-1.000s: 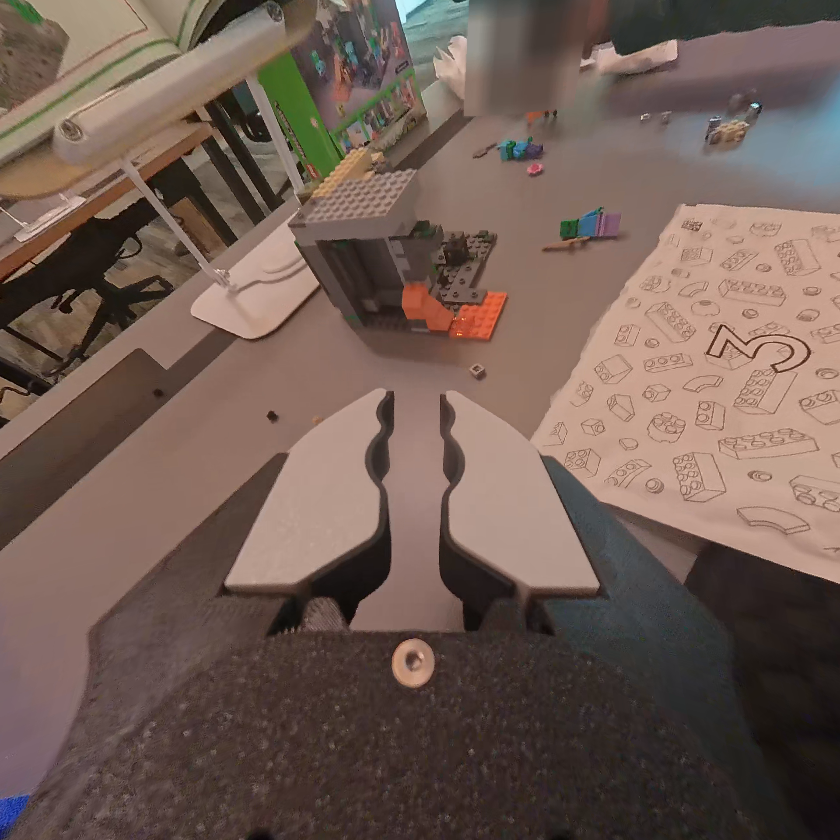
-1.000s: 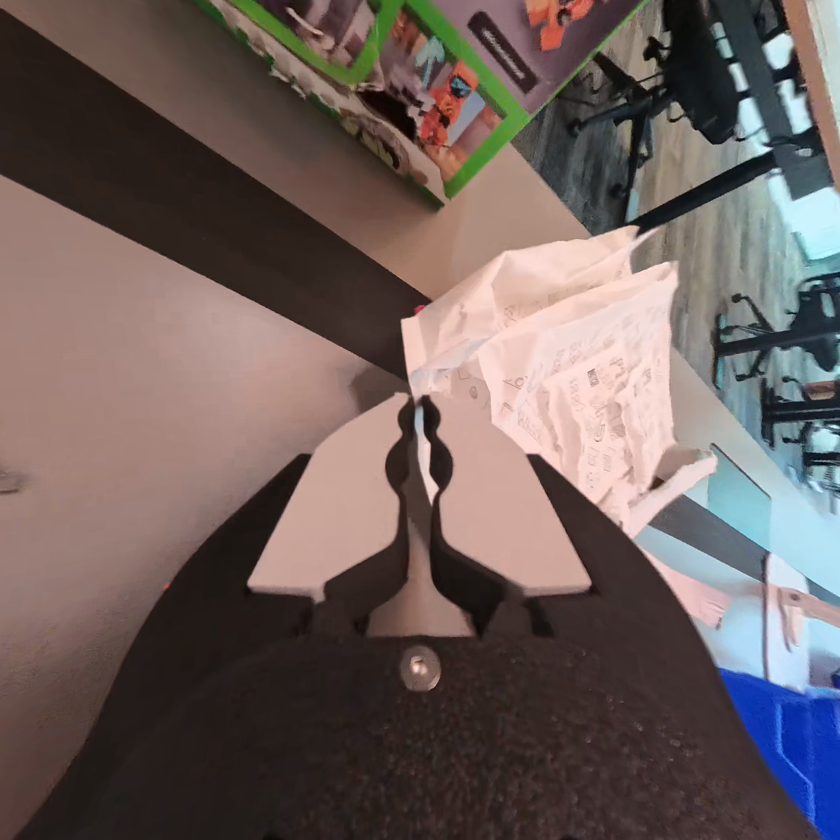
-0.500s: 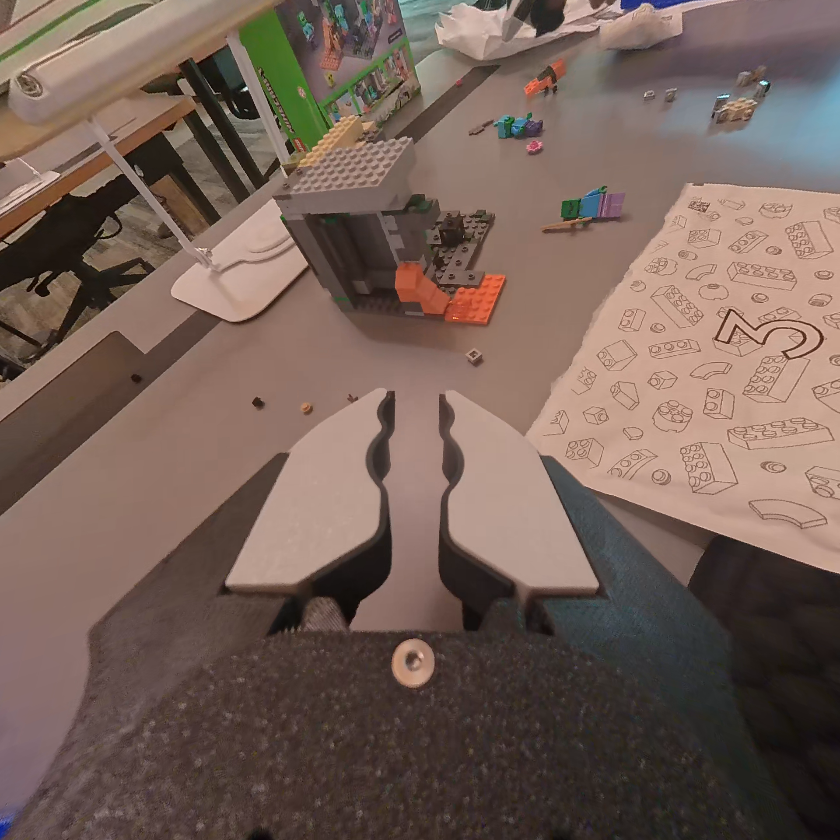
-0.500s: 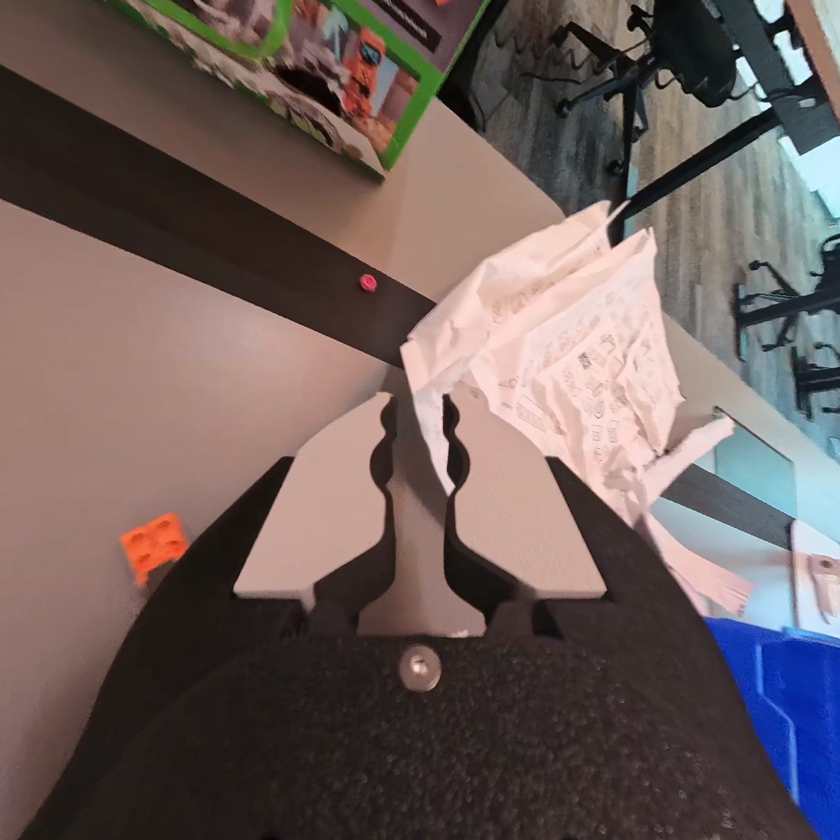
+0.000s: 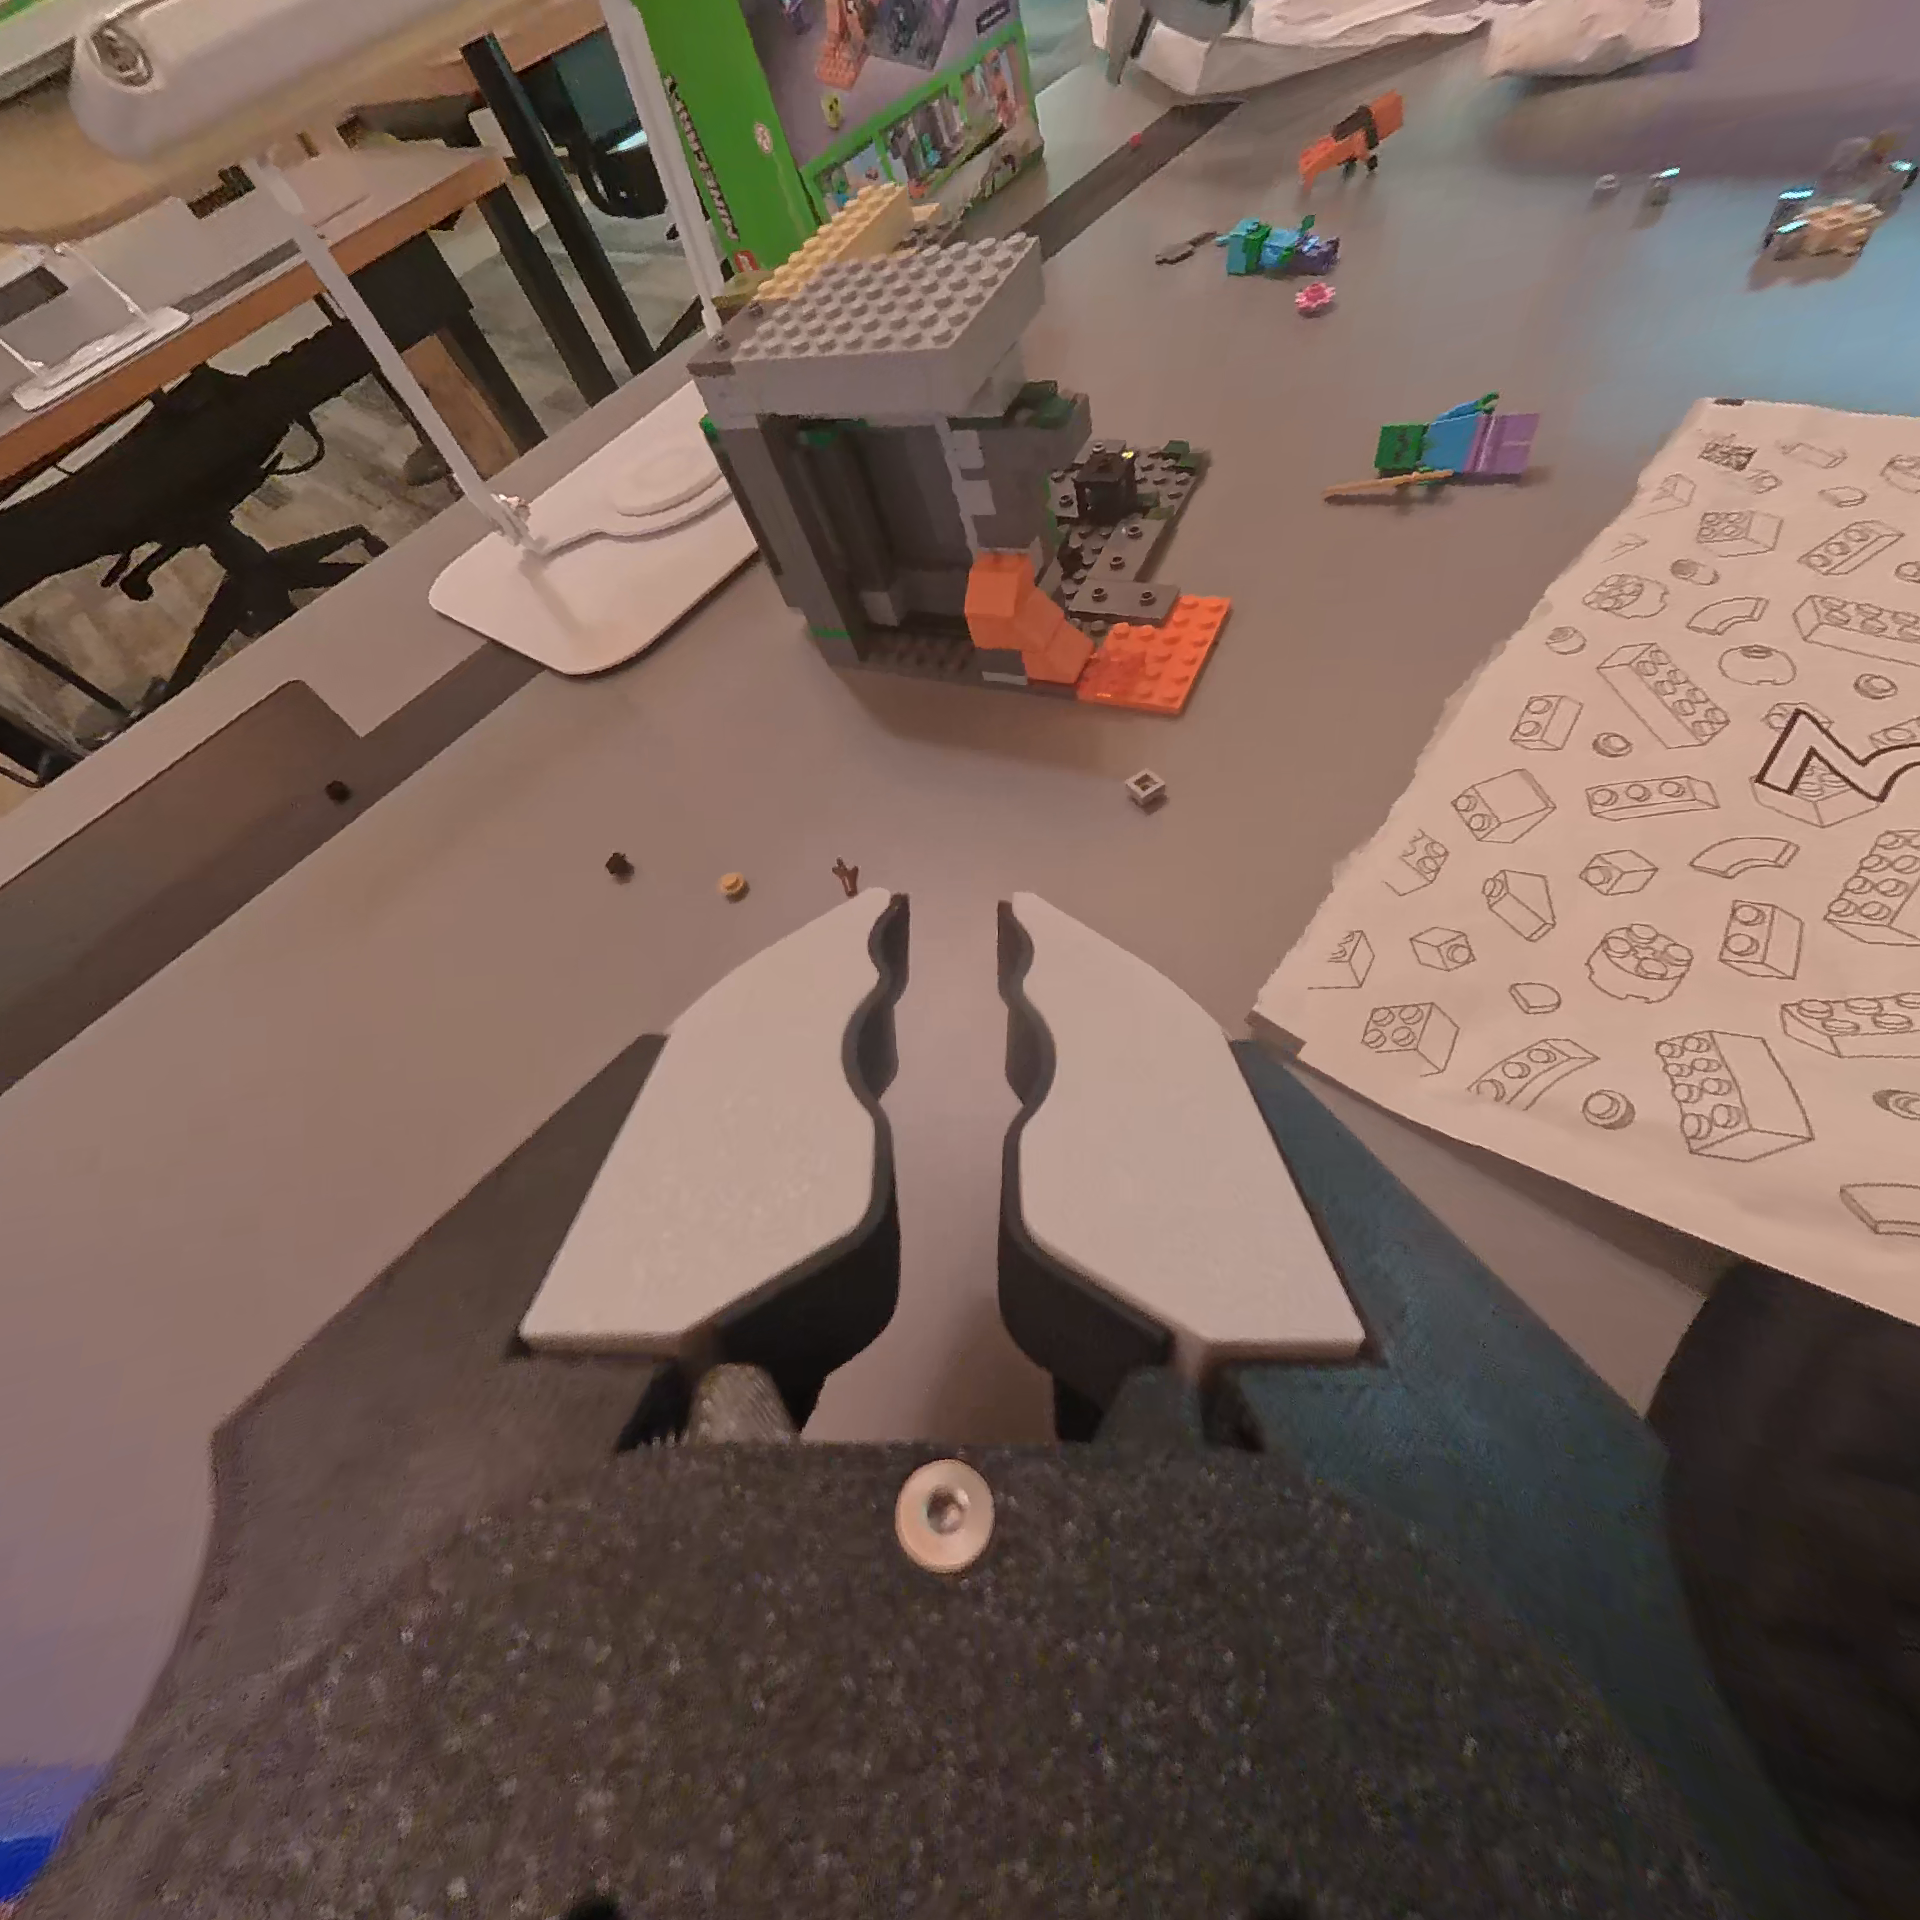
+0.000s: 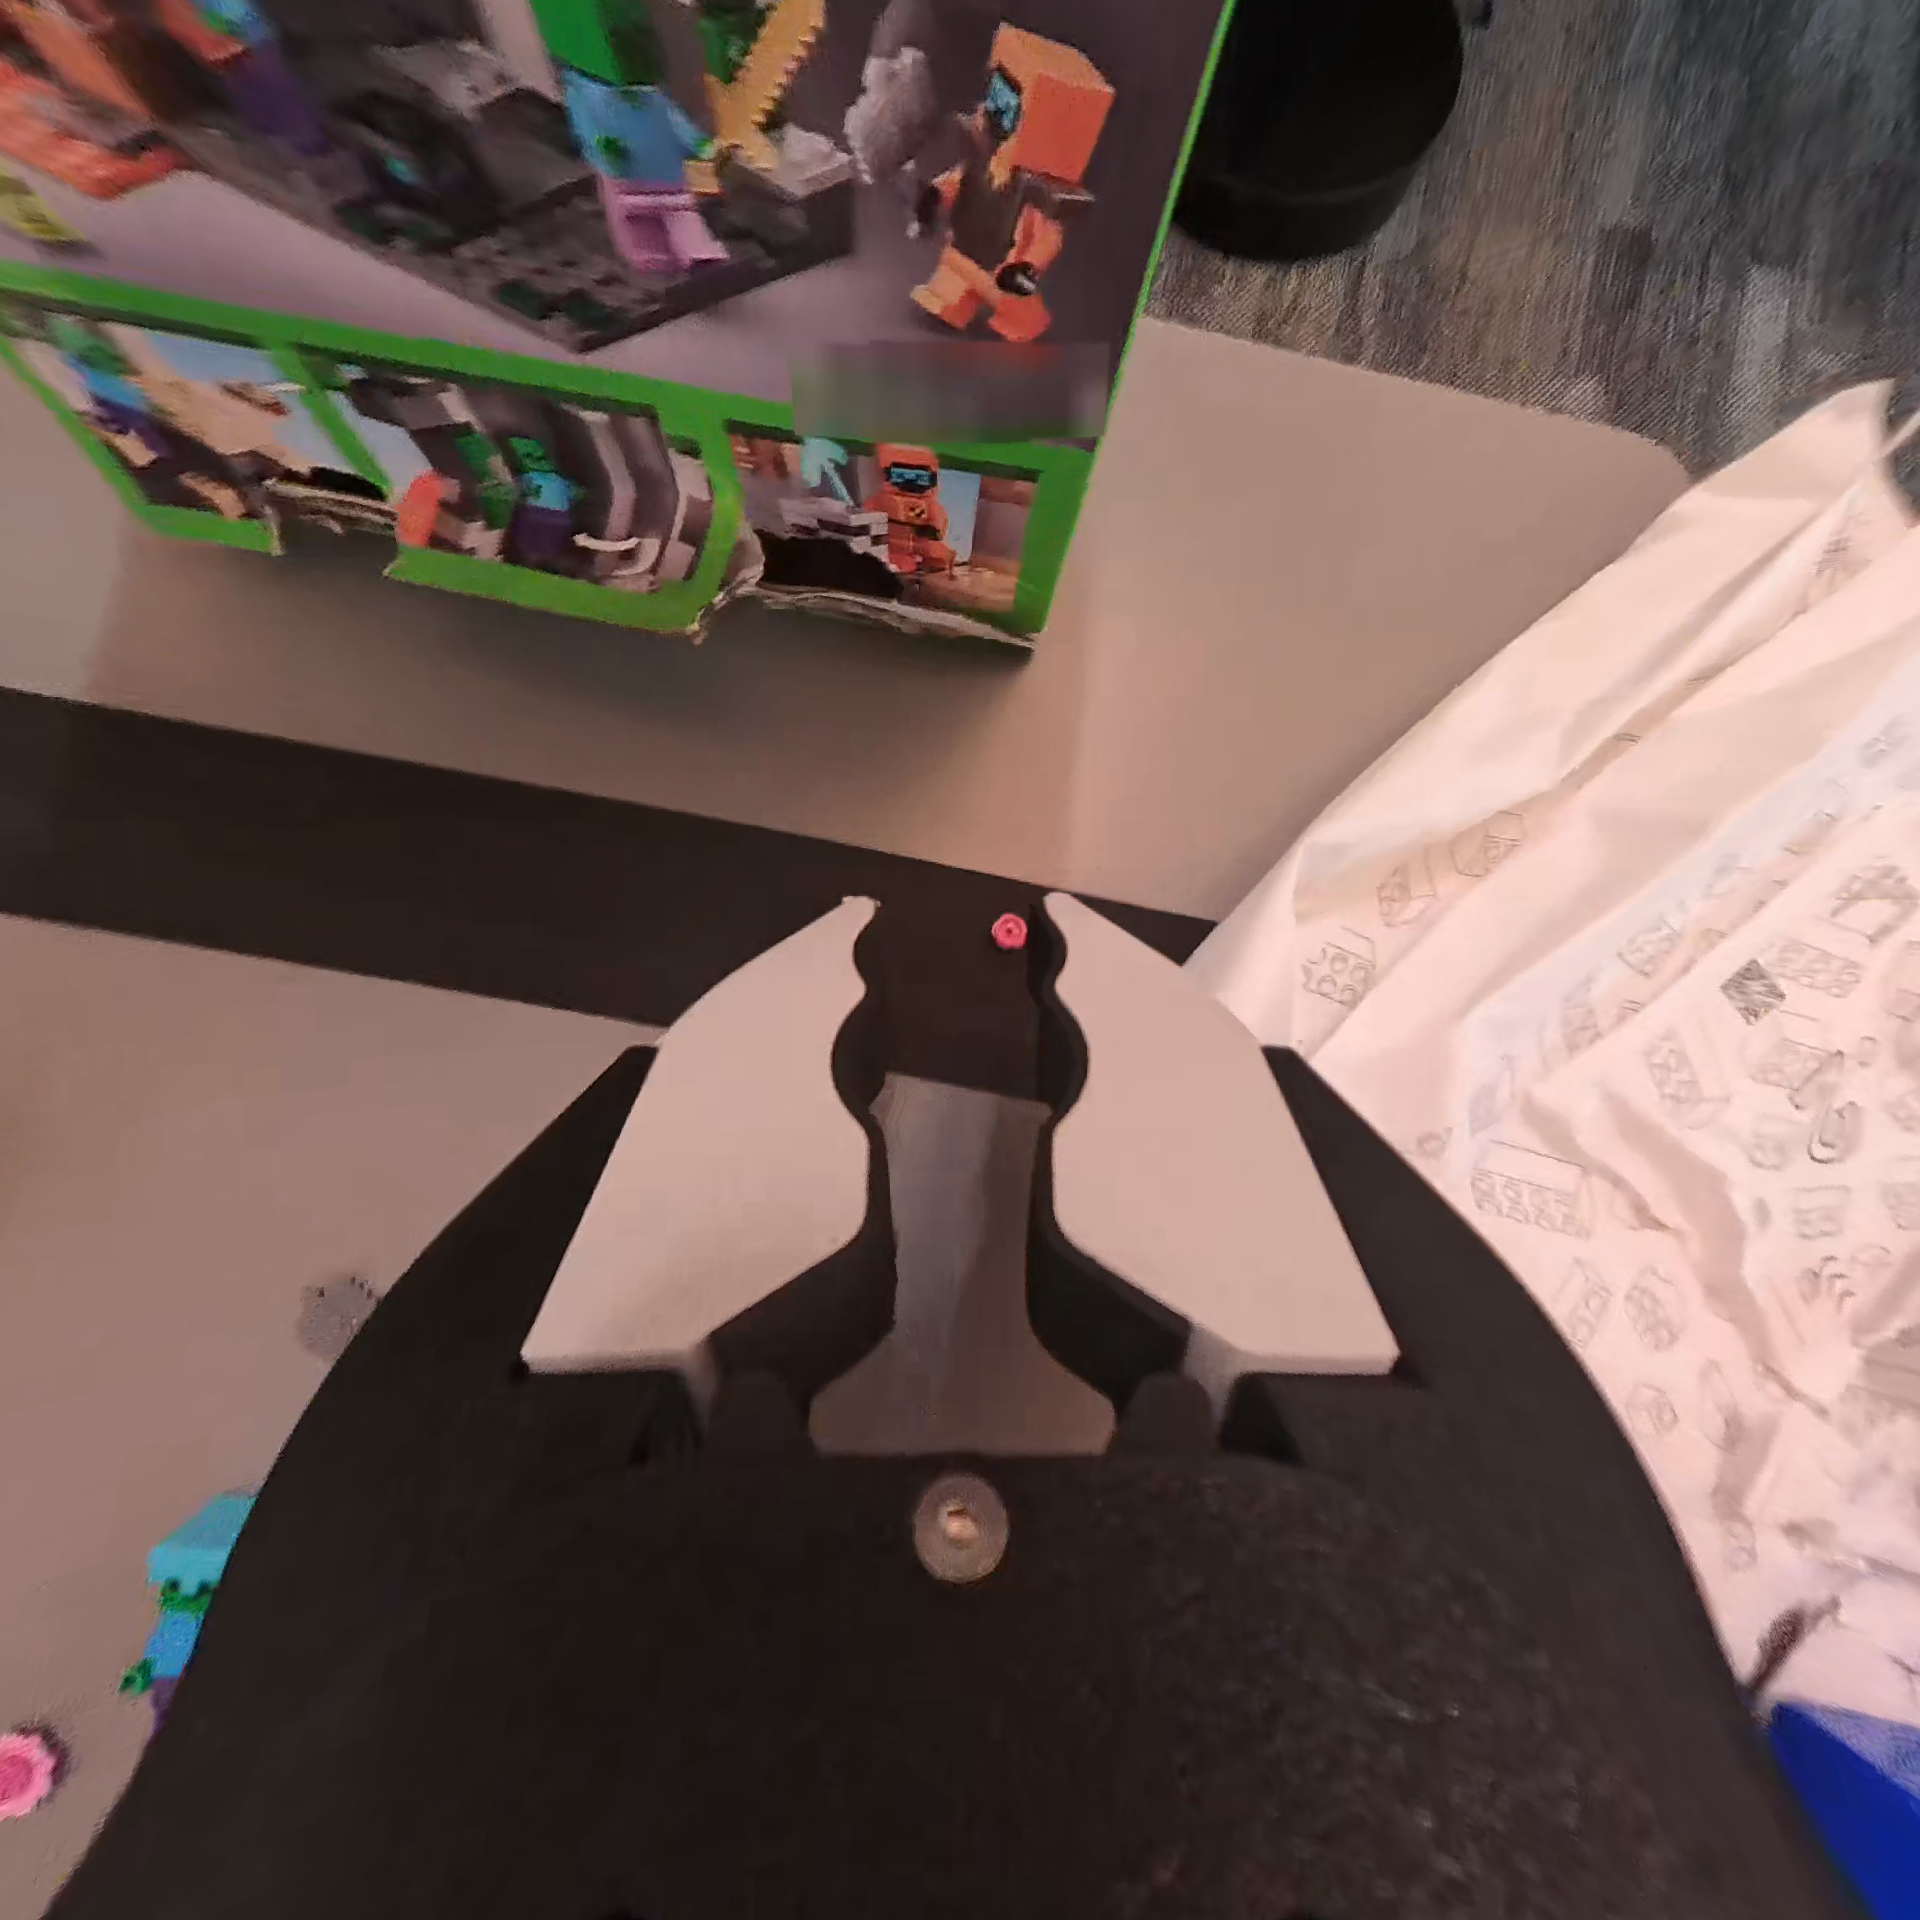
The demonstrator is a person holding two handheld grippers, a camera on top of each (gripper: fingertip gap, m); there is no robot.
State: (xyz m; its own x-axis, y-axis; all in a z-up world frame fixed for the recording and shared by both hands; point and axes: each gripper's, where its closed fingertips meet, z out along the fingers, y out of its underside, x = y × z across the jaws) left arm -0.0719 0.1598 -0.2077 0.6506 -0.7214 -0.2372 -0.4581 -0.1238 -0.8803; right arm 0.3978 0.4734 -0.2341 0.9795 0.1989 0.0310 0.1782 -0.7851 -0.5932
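Left gripper (image 5: 948, 906): fingers slightly apart, empty, over bare grey table (image 5: 312, 1039); tiny brown piece (image 5: 848, 879) just beside left fingertip, tan round stud (image 5: 734, 885) near, grey brick building (image 5: 914, 457) farther ahead, printed paper bag (image 5: 1621, 852) to the right. Right gripper (image 6: 958, 914): fingers wider apart, empty; pink stud (image 6: 1008, 931) on dark strip between fingertips; crumpled paper (image 6: 1621, 1039) right, green box (image 6: 623, 312) beyond.
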